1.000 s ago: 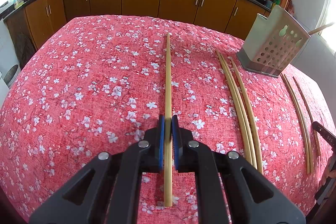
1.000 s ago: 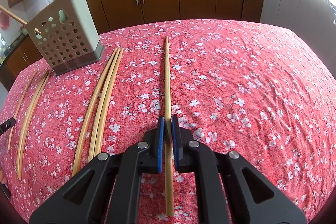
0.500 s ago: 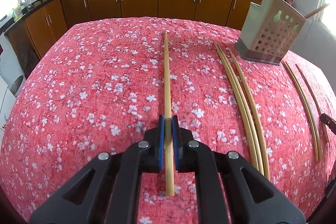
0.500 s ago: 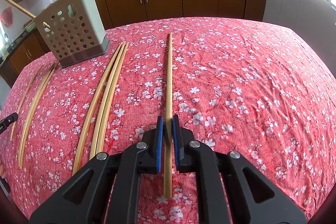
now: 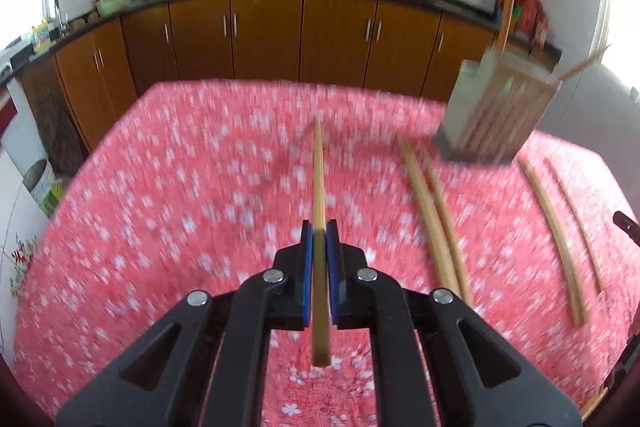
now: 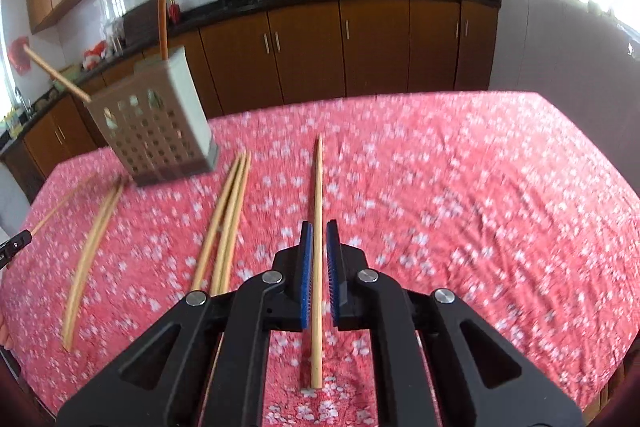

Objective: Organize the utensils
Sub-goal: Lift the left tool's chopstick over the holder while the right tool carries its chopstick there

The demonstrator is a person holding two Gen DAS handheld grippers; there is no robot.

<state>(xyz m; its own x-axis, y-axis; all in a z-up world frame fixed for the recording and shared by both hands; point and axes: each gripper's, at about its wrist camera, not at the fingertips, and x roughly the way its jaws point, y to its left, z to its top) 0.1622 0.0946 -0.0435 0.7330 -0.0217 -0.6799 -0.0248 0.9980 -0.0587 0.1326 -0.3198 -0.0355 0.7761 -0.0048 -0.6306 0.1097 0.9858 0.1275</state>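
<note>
**Both hand-held grippers clamped on chopsticks**

The left hand-held gripper (image 5: 319, 233) pinches a chopstick (image 5: 319, 183) between its blue pads, lifted above the floral desk (image 5: 160, 211). The right hand-held gripper (image 6: 319, 235) grasps another chopstick (image 6: 318, 195). The perforated holder (image 6: 156, 135) stands ahead-left of the right one, loose chopsticks (image 6: 228, 215) between.

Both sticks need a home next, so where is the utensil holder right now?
The holder stands at the table's far edge, upper right in the left wrist view and upper left in the right one, just beyond the loose chopsticks.
</note>
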